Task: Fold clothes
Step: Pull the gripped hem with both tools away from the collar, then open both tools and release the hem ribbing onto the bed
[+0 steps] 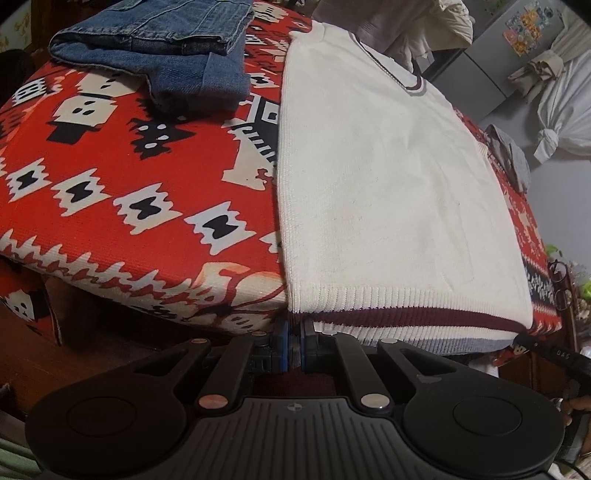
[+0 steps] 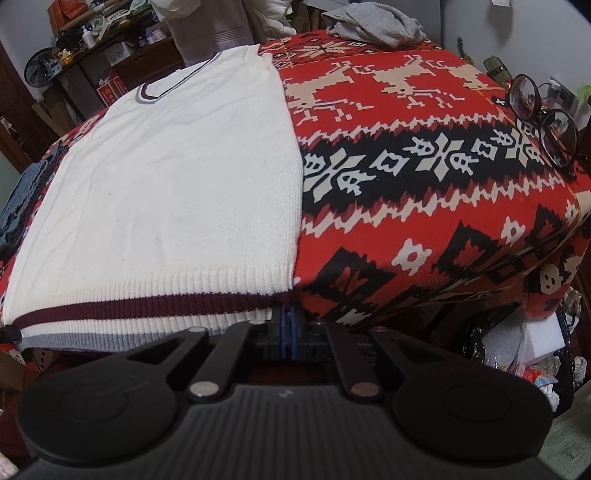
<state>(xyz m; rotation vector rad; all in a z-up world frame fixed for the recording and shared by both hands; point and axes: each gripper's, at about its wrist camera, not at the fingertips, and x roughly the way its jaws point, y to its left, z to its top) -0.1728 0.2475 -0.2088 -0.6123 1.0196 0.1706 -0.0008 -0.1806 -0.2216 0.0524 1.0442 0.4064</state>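
Both hand-held grippers [image 1: 294, 341] [image 2: 288, 325] clamped on white sweater [image 1: 388, 184] hem corners.

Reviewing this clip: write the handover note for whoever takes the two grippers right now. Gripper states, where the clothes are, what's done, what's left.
Left gripper: shut on the white sweater at its near-left hem corner.
Right gripper: shut on the same hem at the near-right corner.
Sweater lies flat on the red patterned blanket, sides already folded in, collar at the far end.
Folded jeans lie at the far left; a grey garment waits, crumpled, at the far right. Glasses near the right edge.
Left: probably carry the hem toward the collar, then the grey garment.
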